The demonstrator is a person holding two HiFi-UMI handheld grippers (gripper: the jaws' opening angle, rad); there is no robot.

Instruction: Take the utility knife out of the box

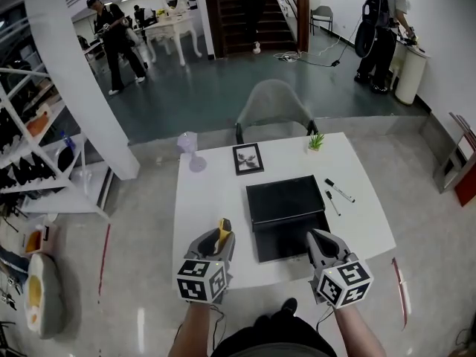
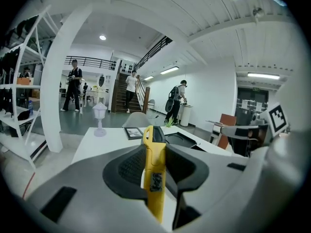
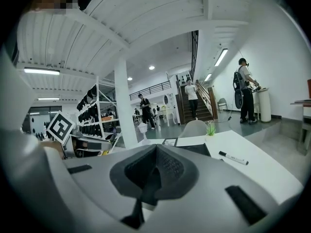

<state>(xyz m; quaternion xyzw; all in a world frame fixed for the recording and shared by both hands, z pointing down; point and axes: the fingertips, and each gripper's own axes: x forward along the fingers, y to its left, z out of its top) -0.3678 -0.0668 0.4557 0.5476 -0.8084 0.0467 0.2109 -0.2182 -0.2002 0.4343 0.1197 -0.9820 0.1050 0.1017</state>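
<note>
A yellow utility knife [image 1: 222, 233] sticks up out of my left gripper [image 1: 218, 236], which is shut on it over the white table [image 1: 204, 207], left of the black box [image 1: 286, 199]. In the left gripper view the knife [image 2: 154, 174] stands upright between the dark pads [image 2: 127, 168], its black tip above them. The box lies in the table's middle with its flat black half [image 1: 282, 245] toward me. My right gripper [image 1: 318, 238] hovers at that half's near right corner. In the right gripper view its jaws [image 3: 154, 171] meet with nothing between them.
Two markers [image 1: 339, 190] lie to the right of the box. At the table's far edge are a small potted plant [image 1: 317, 141], a framed picture [image 1: 248, 158] and a pale lantern ornament [image 1: 190, 151]. A grey chair [image 1: 274, 106] stands behind the table, shelving [image 1: 30, 147] to the left.
</note>
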